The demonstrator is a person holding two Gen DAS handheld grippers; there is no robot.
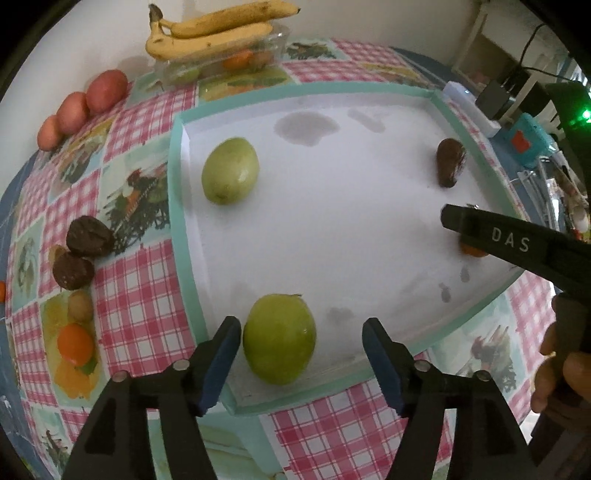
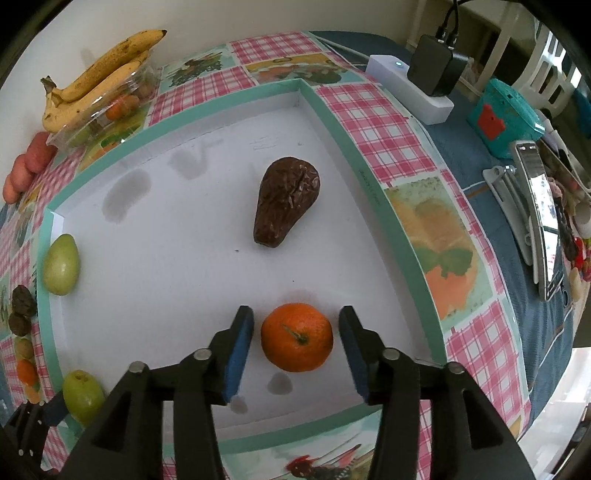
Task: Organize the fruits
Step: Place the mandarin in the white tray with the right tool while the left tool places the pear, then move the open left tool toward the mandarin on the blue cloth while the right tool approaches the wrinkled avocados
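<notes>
A: Left gripper [image 1: 301, 336] — wide, straddling the near green fruit [image 1: 279, 338]; left pad right beside the skin, right pad well clear. No squeeze showing, so not a hold

B: Right gripper [image 2: 296, 338] the same — parted around the orange [image 2: 296, 336], a sliver of white either side, stem up. Resting on the tray floor [image 2: 177, 258], not hanging in a grip

A: Why both pointed steeply down? Probably for setting fruit flat on the floor without a roll

B: Tray contents: two green fruits down the left side, the other one [image 1: 229, 170] further back; brown wrinkled fruit [image 2: 286, 201] toward the far right; orange near the front right. Spread well apart, maybe one spot per kind — a guess only

A: Still outside on the cloth [image 1: 140, 295]: two dark fruits [image 1: 89, 236], a small greenish one [image 1: 80, 305] and another small orange [image 1: 75, 344] to the left; three red ones [image 1: 106, 90] at the back; bananas [image 1: 207, 31] on a clear box [image 1: 266, 46]

B: So partway through, by the look of it. Dark pair likely bound for the brown one's corner

A: Risk: round fruit rolling when the jaws lift away; straight up looks safest

B: Damp-looking grey patches on the floor, nothing more to tell
</notes>
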